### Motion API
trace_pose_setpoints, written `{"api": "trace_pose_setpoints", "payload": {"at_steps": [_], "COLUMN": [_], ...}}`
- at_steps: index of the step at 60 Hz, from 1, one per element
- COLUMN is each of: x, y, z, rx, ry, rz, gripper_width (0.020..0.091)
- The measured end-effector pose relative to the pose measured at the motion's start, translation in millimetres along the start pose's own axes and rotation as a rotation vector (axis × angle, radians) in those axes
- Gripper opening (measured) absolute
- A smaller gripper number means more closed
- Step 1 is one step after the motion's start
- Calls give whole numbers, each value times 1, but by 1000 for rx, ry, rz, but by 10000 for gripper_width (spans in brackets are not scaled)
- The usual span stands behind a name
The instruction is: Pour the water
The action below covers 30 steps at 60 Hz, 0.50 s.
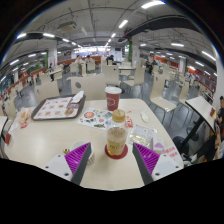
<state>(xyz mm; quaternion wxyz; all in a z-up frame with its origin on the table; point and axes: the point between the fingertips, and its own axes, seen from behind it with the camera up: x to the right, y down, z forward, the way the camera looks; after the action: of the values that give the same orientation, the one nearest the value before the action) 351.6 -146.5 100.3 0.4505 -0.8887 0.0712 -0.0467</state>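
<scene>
Paper cup (117, 141) between my open tool (114, 158) fingers looks light and crushable; I'd grip mid-wall gently.

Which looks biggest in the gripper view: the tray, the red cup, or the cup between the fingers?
1. Tray
2. Red cup and cup between the open fingers: alike. The near cup's closeness to the camera makes ranking them unsure.

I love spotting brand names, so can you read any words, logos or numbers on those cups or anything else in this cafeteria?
None can be read.
Near cup, between the open gripper fingers: printing too small to read.
Red cup beyond: markings blurred.
Tray: unreadable.
</scene>
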Motion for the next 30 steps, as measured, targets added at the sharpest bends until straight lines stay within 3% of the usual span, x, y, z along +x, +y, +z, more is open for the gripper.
{"api": "trace_pose_setpoints", "payload": {"at_steps": [7, 14, 30], "x": [-24, -46, -90], "y": [5, 7, 14], "z": [-58, -107, -156], "rx": [-45, -38, -36], "ry": [5, 10, -36], "rz": [10, -11, -34], "gripper_width": [845, 854, 850]}}
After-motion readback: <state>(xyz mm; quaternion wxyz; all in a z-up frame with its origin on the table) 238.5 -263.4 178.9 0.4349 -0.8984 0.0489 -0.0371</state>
